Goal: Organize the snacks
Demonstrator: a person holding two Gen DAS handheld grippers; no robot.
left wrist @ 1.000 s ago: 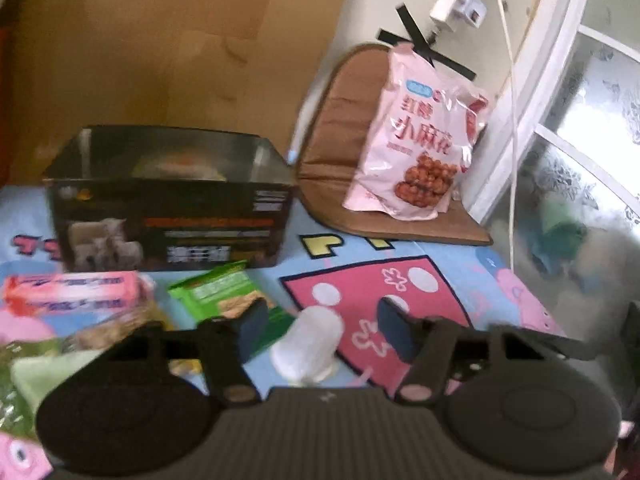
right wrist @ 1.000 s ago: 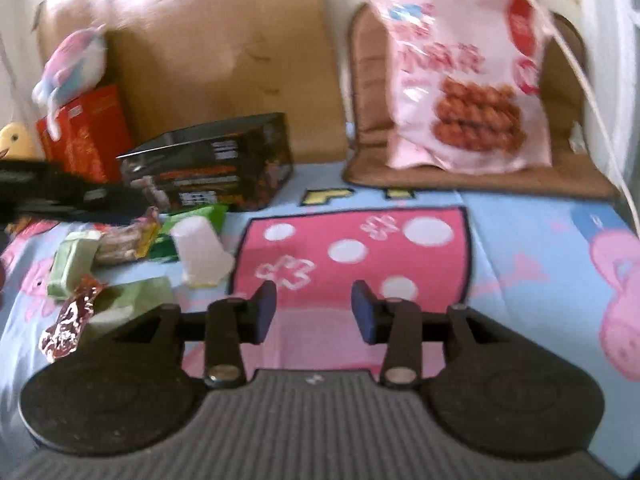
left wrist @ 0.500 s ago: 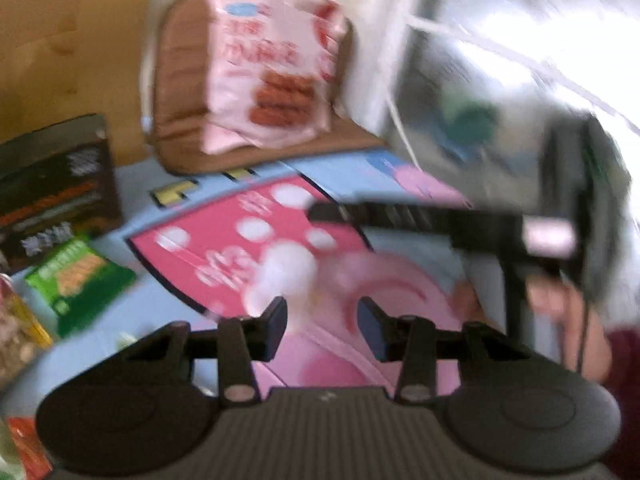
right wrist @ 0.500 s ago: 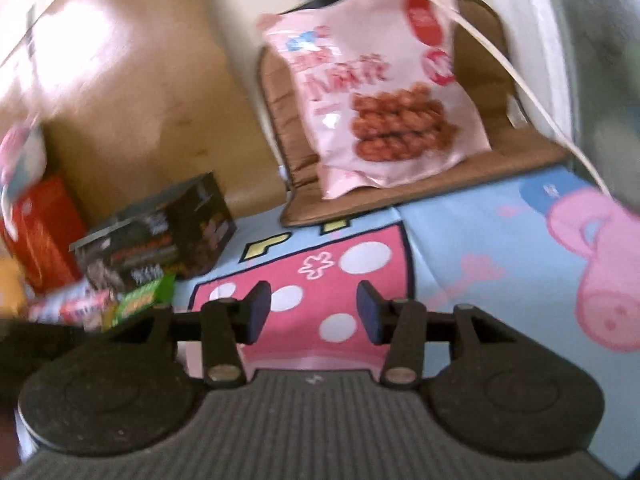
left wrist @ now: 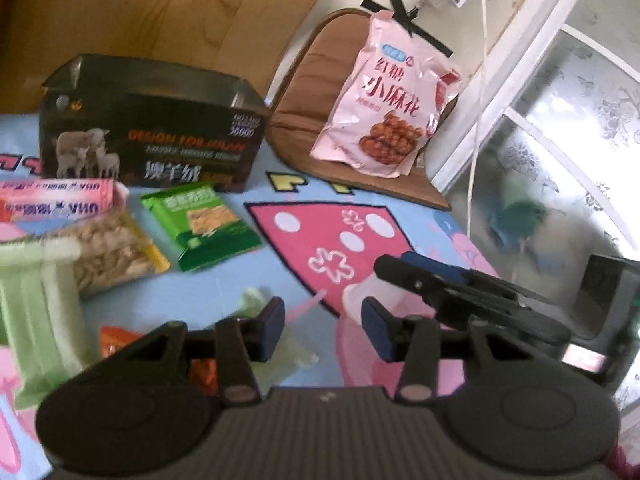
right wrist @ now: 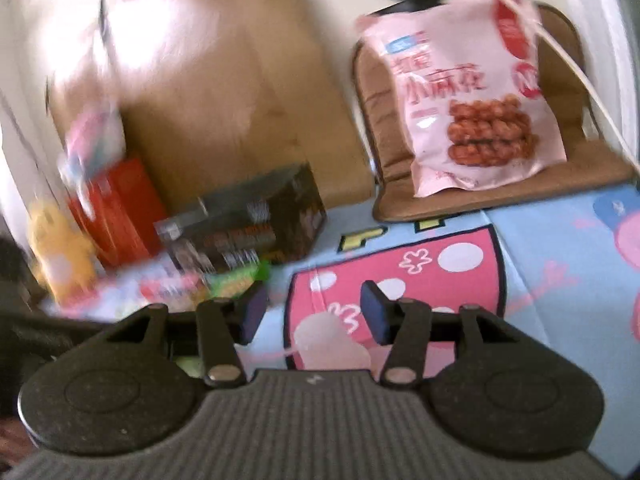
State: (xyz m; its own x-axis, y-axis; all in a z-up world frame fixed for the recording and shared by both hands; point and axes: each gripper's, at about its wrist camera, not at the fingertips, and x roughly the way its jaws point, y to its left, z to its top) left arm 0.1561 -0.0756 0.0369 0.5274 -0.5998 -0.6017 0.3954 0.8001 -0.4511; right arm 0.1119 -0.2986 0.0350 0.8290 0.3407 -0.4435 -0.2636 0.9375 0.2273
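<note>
Snacks: white plastic jelly cup (right wrist: 328,340) on cartoon mat (left wrist: 240,280), between left gripper (left wrist: 323,334), jaws just widened, empty, and right gripper (right wrist: 314,314), parted, empty. Far left: green biscuit packet (left wrist: 200,224), black open-top carton (left wrist: 152,136). Farthest: pink bag (left wrist: 388,100).

Left wrist view: free room on the pink mat patch (left wrist: 336,236) mid-frame, btwn green packet (left wrist: 200,224) at left and brown cushion (left wrist: 320,92) upper right. Left third is crowded w/ snack packs; black box (left wrist: 148,136) blocks upper left. Right gripper (left wrist: 460,288) crosses lower right, over a white cup (left wrist: 360,296). Right wrist view: blue mat (right wrist: 560,260) at right is bare.
</note>
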